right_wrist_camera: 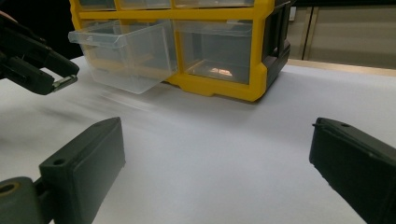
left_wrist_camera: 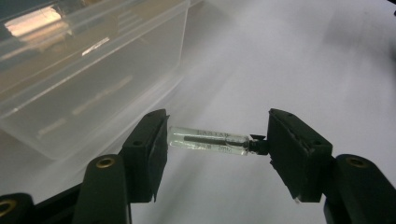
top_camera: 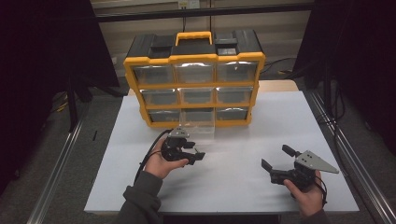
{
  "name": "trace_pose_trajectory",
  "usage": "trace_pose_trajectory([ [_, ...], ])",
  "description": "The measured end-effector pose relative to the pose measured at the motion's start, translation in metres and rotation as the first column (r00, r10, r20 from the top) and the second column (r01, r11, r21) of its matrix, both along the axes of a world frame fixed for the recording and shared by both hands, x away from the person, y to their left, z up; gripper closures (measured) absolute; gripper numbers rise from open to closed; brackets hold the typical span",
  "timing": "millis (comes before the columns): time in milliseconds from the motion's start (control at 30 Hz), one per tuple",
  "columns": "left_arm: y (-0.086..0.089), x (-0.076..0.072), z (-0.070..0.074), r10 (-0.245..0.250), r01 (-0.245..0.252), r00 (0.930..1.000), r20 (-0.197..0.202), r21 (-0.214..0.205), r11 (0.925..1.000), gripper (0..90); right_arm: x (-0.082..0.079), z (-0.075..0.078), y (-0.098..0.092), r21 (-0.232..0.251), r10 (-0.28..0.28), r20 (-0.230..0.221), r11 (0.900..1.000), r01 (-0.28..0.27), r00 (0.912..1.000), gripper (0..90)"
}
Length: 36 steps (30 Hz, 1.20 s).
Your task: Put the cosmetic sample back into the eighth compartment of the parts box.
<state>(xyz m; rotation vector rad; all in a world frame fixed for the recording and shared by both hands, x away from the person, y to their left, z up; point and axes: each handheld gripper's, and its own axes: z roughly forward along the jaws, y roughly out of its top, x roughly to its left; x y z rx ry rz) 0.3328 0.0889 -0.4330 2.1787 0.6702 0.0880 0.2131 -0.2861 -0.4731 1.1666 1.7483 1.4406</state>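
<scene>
A yellow and black drawer cabinet (top_camera: 194, 77) stands at the counter's (top_camera: 261, 186) far edge, its bottom middle clear drawer (top_camera: 198, 122) pulled out.

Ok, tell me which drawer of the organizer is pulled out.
The bottom-row middle drawer: it juts forward from the yellow organizer, near the left gripper; the others sit flush.

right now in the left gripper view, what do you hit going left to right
clear pulled-out drawer → left gripper's one black jaw → small glass vial clamped end to end between the jaws → the other black jaw → bare white table
</scene>
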Motion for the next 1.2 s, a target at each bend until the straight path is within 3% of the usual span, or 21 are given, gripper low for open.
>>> trace_pose_trajectory([
  [33, 0.000, 0.000, 0.001, -0.001, 0.001, 1.0000, 0.001, -0.017, 0.9998, 39.6, 0.000, 0.000, 0.000, 0.000, 0.001, 0.000, 1.0000, -0.001, 1.0000, 2.6],
  [333, 0.001, 0.003, 0.013, -0.009, 0.009, 1.0000, 0.004, -0.014, 0.9999, 39.6, 0.000, 0.000, 0.000, -0.002, 0.003, 0.000, 1.0000, -0.003, 1.0000, 2.6],
  [367, 0.002, 0.003, 0.015, -0.010, 0.010, 1.0000, 0.002, 0.000, 1.0000, 39.6, 0.000, 0.000, 0.001, -0.002, 0.004, -0.001, 1.0000, -0.004, 1.0000, 2.6],
  [600, 0.001, 0.005, 0.023, -0.010, 0.010, 0.9999, -0.004, -0.020, 0.9998, 39.6, 0.000, 0.000, 0.002, -0.005, 0.003, 0.000, 1.0000, -0.003, 1.0000, 2.7],
  [833, -0.001, 0.007, 0.029, -0.016, 0.016, 0.9998, -0.012, -0.004, 0.9999, 39.6, 0.000, 0.000, 0.002, -0.004, 0.002, 0.002, 1.0000, -0.002, 1.0000, 2.7],
  [1067, -0.003, 0.009, 0.037, -0.028, 0.028, 0.9996, -0.009, -0.005, 0.9996, 39.6, 0.000, 0.000, 0.002, -0.004, 0.005, 0.000, 1.0000, -0.005, 1.0000, 2.7],
  [1133, -0.003, 0.010, 0.038, -0.024, 0.024, 0.9997, -0.008, -0.022, 0.9995, 39.6, 0.000, 0.000, 0.002, -0.004, 0.006, 0.001, 1.0000, -0.006, 1.0000, 2.7],
  [1200, -0.003, 0.010, 0.041, -0.026, 0.026, 0.9996, -0.012, -0.008, 0.9996, 39.6, 0.000, 0.000, 0.002, -0.004, 0.006, -0.001, 1.0000, -0.006, 1.0000, 2.7],
])
